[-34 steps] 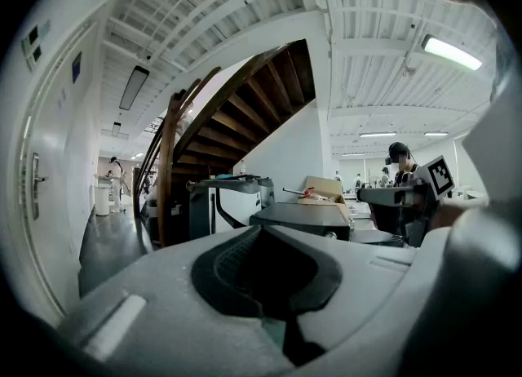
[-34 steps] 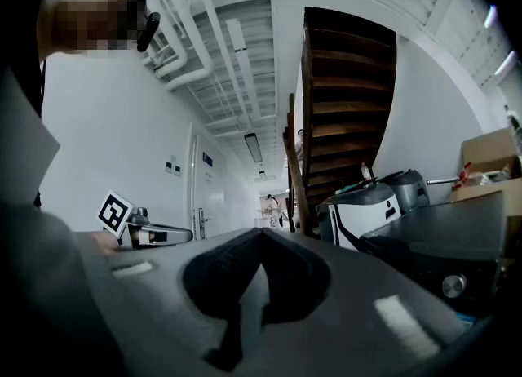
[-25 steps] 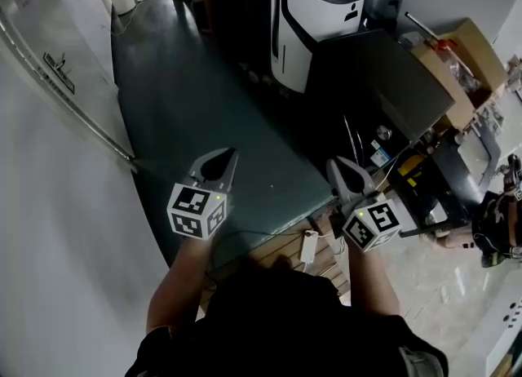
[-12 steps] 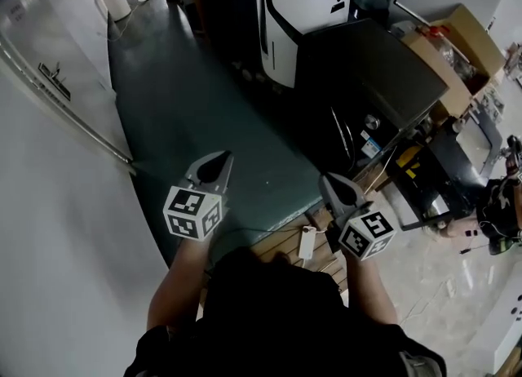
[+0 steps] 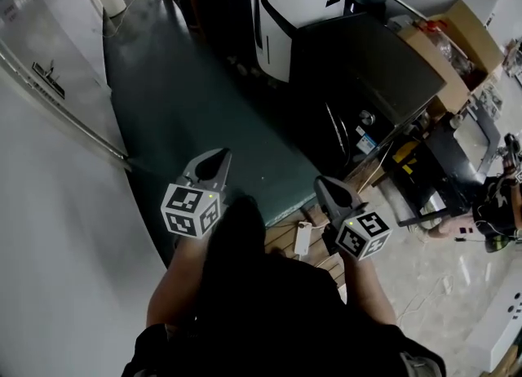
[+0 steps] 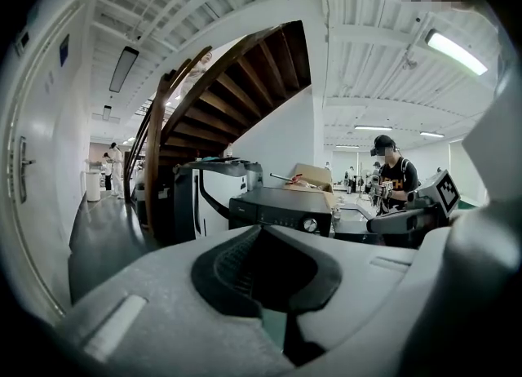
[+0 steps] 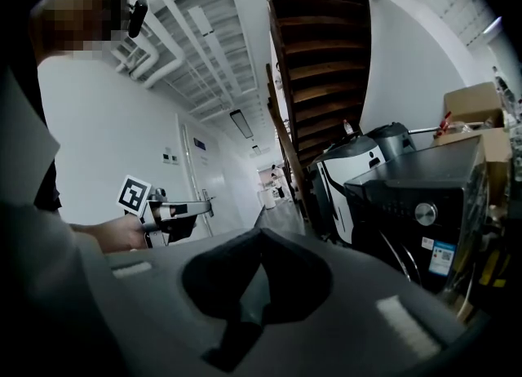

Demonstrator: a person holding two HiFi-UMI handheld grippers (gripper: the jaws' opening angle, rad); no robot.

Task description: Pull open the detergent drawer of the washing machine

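Observation:
The dark washing machine (image 5: 367,65) stands to the right, beyond the grey-green floor. Its front strip carries a silver knob (image 5: 367,118), which also shows in the left gripper view as the knob (image 6: 310,224) and in the right gripper view as the knob (image 7: 423,213). I cannot make out the drawer front on that dark strip. My left gripper (image 5: 218,155) is shut and empty, well short of the machine. My right gripper (image 5: 322,181) is likewise shut and empty, nearer the machine's lower front but apart from it. Both point roughly level toward the machine (image 6: 281,208).
A white-and-black appliance (image 5: 294,0) stands left of the washer, with a cardboard box (image 5: 461,37) behind it. A person (image 5: 489,212) stands at the right. A white wall with a rail (image 5: 57,106) runs along the left. A white plug block (image 5: 302,241) lies on the boards below.
Both grippers have sunk a little and shifted left in the head view. The right one has rolled slightly. Both stayed shut and empty.

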